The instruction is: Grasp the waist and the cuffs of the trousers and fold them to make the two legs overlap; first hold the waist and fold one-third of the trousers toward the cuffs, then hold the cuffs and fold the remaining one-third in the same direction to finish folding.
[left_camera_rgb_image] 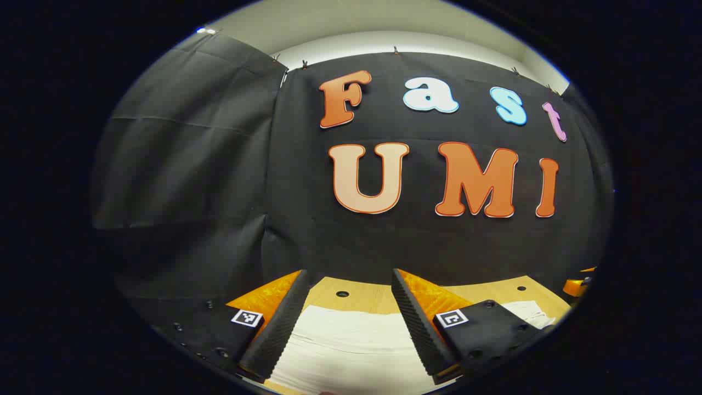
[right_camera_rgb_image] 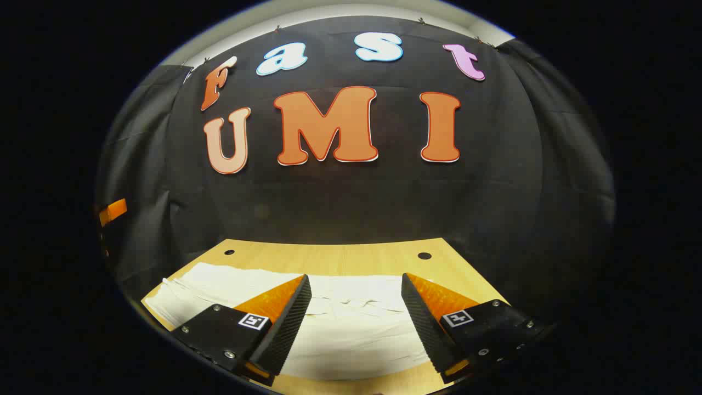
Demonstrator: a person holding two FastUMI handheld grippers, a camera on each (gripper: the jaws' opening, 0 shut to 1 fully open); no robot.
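On the desk (right_camera_rgb_image: 340,253) the trousers (right_camera_rgb_image: 351,323) lie flat and pale, spread from about 9 o'clock across to 3 o'clock in the right gripper view, with loose wrinkles near the middle. Over them the right gripper (right_camera_rgb_image: 356,318) hovers with its fingers released, wide apart, nothing between them but cloth lying below. At 6 o'clock in the left gripper view the left gripper (left_camera_rgb_image: 351,323) is likewise spread open above the trousers (left_camera_rgb_image: 351,340), grasping nothing; a further pale bit of cloth shows at about 4 o'clock past its right finger.

My reading is that the task stands at a grasping step, either the very first one or a pause between folds. I cannot tell which end is waist and which is cuffs, nor whether the legs already overlap. The next move would call for both grippers to drop to the near edge of the cloth, close on all its layers, and lift together so the fold stays square.

Around: two dark holes (right_camera_rgb_image: 424,255) in the desk beyond the cloth, and the black booth wall (right_camera_rgb_image: 351,203) at 12 o'clock. An orange part shows at 9 o'clock in the right gripper view, probably the other gripper. Nothing lies on the cloth to block a grasp
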